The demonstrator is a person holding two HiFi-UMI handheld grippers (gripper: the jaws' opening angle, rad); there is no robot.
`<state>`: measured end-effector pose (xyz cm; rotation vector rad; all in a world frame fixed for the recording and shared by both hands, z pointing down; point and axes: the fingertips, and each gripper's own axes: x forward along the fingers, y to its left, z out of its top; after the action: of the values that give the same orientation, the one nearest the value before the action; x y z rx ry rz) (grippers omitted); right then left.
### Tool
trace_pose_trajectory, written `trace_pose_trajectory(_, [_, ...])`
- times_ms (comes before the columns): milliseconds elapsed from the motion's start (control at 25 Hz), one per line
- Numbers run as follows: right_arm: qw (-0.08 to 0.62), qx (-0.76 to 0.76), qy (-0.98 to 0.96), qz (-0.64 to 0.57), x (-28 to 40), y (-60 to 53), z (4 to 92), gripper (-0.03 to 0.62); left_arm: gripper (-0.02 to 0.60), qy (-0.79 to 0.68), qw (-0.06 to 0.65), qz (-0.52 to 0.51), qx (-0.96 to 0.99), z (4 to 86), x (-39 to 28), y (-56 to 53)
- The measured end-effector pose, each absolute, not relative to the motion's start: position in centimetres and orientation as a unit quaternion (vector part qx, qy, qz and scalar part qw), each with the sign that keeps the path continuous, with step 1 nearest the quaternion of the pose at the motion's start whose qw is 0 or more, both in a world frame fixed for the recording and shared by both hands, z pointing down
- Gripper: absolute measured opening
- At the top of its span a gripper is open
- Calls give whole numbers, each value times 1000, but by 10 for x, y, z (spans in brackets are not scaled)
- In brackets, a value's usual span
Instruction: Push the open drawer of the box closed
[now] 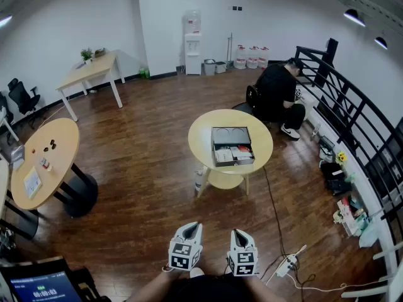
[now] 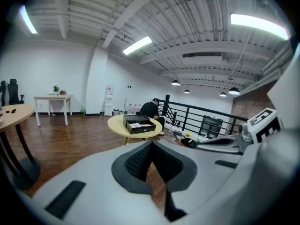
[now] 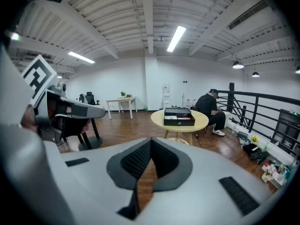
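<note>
Outset of task: black rectangular box (image 1: pixel 230 136) on round yellow table (image 1: pixel 200 140), its content-filled drawer (image 1: pixel 233 155) open and not yet pushed, with left gripper (image 1: pixel 194 225) and right gripper (image 1: pixel 237 232) clenched empty, well apart from it.

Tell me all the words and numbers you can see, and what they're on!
Screen: a row of digits like a timer, maybe "00:00:03", too blurred to be sure.
Papers in the open drawer: print too small to read.
Cubes on the left gripper and right gripper: black-and-white square patterns, no words or numbers.
Nothing else readable.
</note>
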<state>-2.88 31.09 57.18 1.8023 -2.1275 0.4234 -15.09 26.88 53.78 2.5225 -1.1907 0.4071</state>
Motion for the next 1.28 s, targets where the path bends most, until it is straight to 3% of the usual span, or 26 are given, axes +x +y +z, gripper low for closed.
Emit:
trace_pose_trajectory(720, [168, 617, -755, 147, -33, 320, 562, 5, 0, -424, 171, 148, 877, 532, -144, 275])
trace_pose_trajectory(1280, [173, 600, -761, 173, 14, 198, 595, 5, 0, -450, 163, 168, 862, 555, -109, 160])
